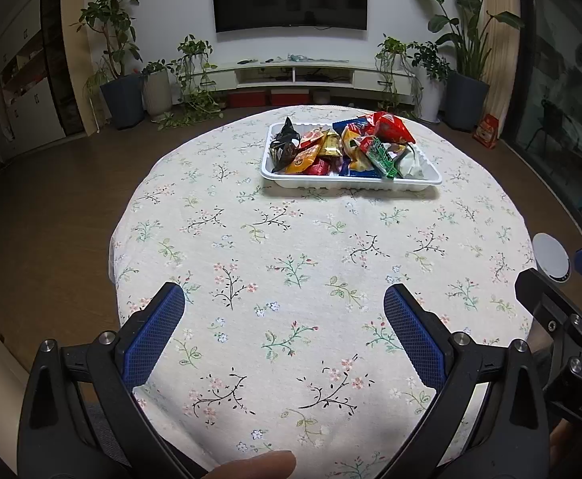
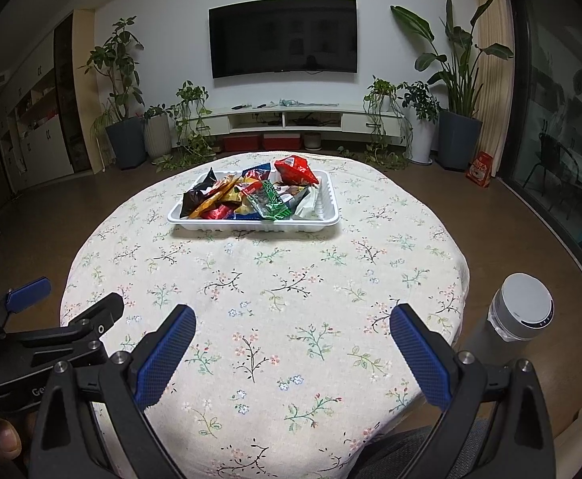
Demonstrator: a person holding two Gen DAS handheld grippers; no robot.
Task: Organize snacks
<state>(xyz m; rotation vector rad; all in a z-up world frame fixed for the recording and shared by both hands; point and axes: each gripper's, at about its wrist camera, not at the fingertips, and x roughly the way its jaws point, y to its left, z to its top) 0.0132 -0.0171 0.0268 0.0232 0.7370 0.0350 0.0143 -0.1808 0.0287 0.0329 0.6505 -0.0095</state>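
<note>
A white plastic tray point(image 1: 410, 187) stands at the far side of the round table and is piled with several snack packets point(image 1: 331, 147): black, orange, gold, blue, green and a red one on top point(image 1: 392, 127). The tray also shows in the right wrist view point(image 2: 195, 221) with the snack packets point(image 2: 251, 195) in it. My left gripper point(image 1: 285, 299) is open and empty above the near part of the table. My right gripper point(image 2: 293, 319) is open and empty, beside the left one. Both are well short of the tray.
The table wears a floral cloth point(image 1: 291, 239). A white cylindrical device point(image 2: 522, 307) stands off the table's right edge. The right gripper's body shows at the right edge of the left wrist view point(image 1: 562, 319). Plants, a TV and a low cabinet line the far wall.
</note>
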